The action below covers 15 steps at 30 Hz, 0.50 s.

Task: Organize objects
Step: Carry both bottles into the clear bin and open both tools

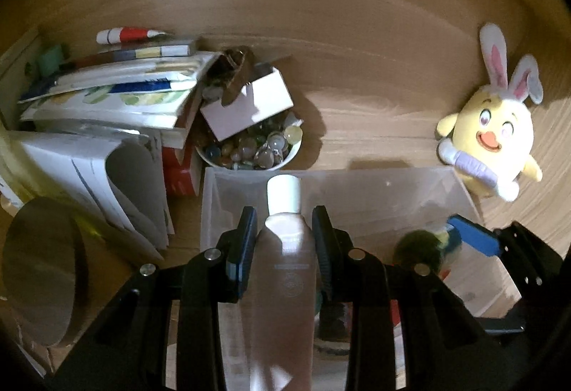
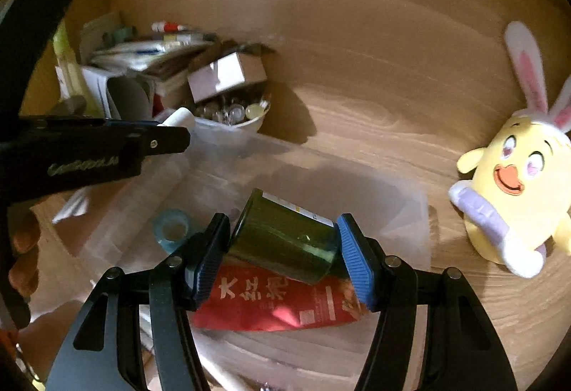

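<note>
Over the clear plastic bin [image 1: 460, 191] on the wooden desk, both grippers carry loads. The left gripper [image 1: 284, 230] pinches a clear bottle [image 1: 285, 269] with a white cap, pads pressed on both sides of its body. The right gripper [image 2: 283, 251] clamps a dark green jar [image 2: 285, 241], tilted, above a red packet [image 2: 271, 305] and a roll of blue tape [image 2: 171, 228] that already lie in the bin. Step in hand looks like dropping items into the bin (both held above it, neither set down yet). Next move probably calls for lowering each, clear of the other gripper, then spreading the jaws. The yellow plush toy [image 2: 517, 191] stands just beside the bin, untouched.
</note>
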Each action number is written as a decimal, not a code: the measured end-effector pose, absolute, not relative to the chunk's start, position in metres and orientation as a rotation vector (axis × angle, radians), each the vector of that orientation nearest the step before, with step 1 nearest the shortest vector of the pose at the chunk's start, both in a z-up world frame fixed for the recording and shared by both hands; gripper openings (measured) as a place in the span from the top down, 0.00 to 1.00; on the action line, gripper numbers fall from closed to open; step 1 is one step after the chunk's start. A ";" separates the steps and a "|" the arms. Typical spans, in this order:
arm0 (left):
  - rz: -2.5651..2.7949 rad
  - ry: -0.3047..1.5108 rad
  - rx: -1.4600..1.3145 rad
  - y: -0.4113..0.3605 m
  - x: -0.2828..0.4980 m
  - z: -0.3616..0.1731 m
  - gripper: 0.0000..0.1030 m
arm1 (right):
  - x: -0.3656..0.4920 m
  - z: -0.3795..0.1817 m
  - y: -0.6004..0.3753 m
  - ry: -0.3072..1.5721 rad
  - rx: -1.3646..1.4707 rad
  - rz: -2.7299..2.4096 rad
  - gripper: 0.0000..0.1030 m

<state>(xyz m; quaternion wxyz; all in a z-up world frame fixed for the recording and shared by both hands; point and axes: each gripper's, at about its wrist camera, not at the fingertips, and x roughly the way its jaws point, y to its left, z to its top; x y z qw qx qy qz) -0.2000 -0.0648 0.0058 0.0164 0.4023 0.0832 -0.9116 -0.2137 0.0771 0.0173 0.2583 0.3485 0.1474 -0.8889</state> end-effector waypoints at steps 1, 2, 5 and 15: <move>-2.834 0.246 1.255 -0.064 -0.200 0.004 0.69 | -0.215 0.015 0.075 0.402 0.957 -2.403 0.43; -2.833 0.234 1.260 -0.062 -0.200 0.003 0.69 | -0.217 0.012 0.072 0.410 0.972 -2.396 0.43; -2.837 0.212 1.272 -0.059 -0.199 -0.001 0.69 | -0.219 0.006 0.068 0.437 0.994 -2.384 0.43; -2.858 0.214 1.297 -0.054 -0.192 -0.003 0.69 | -0.219 0.002 0.061 0.459 1.030 -2.370 0.43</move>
